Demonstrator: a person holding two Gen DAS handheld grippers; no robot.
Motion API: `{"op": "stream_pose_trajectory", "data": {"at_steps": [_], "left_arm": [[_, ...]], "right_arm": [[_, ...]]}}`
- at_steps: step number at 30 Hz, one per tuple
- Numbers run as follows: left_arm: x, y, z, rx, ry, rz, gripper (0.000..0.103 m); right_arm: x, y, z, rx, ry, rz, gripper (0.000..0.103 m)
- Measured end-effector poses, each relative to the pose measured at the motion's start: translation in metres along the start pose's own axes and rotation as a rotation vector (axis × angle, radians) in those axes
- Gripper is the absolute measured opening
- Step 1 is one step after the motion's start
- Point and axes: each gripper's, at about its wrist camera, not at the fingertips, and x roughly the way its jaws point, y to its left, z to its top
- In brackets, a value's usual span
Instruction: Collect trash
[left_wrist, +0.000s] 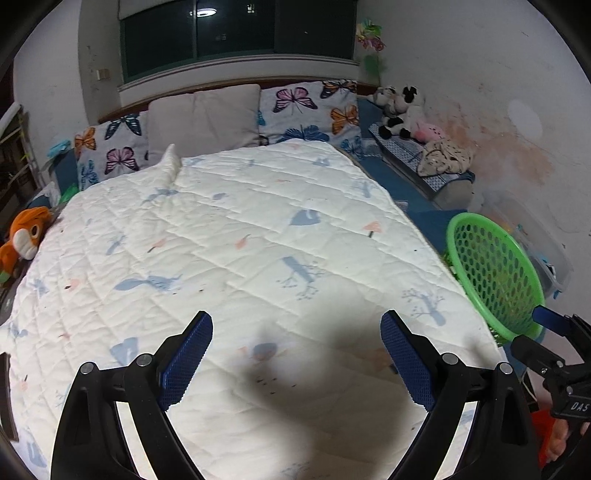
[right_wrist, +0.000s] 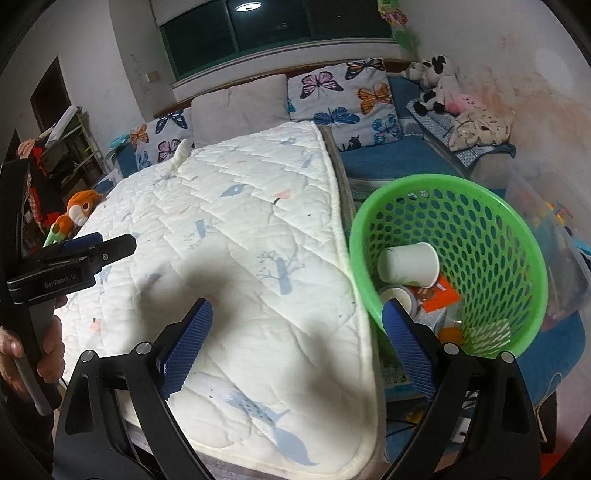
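Both empty: left gripper (left_wrist: 295, 354) and right gripper (right_wrist: 297, 349) gape over quilt (left_wrist: 236, 236); green basket (right_wrist: 517, 236) bedside holds paper cup (right_wrist: 408, 264), wrappers—likely finished.

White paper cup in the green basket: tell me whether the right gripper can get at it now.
Probably yes. The right gripper has open, empty jaws, the green basket is open-topped just beside it, and the white paper cup lies uncovered on top of the other trash.

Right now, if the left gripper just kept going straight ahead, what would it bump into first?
Probably the quilt: the open left gripper points along the bed, angled slightly down at it. If it cleared that, the pillows come next; depth is unclear.
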Motion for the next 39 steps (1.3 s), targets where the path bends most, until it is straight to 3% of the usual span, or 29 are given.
{"op": "stream_pose_trajectory", "data": {"at_steps": [4, 39], "left_arm": [[-0.007, 0.007, -0.006, -0.007, -0.018, 0.018, 0.094], [-0.031, 0.035, -0.034, -0.057, -0.059, 0.095, 0.096]], "right_arm": [[0.001, 0.005, 0.000, 0.001, -0.003, 0.011, 0.093], [0.009, 0.035, 0.001, -0.043, 0.005, 0.063, 0.097]]}}
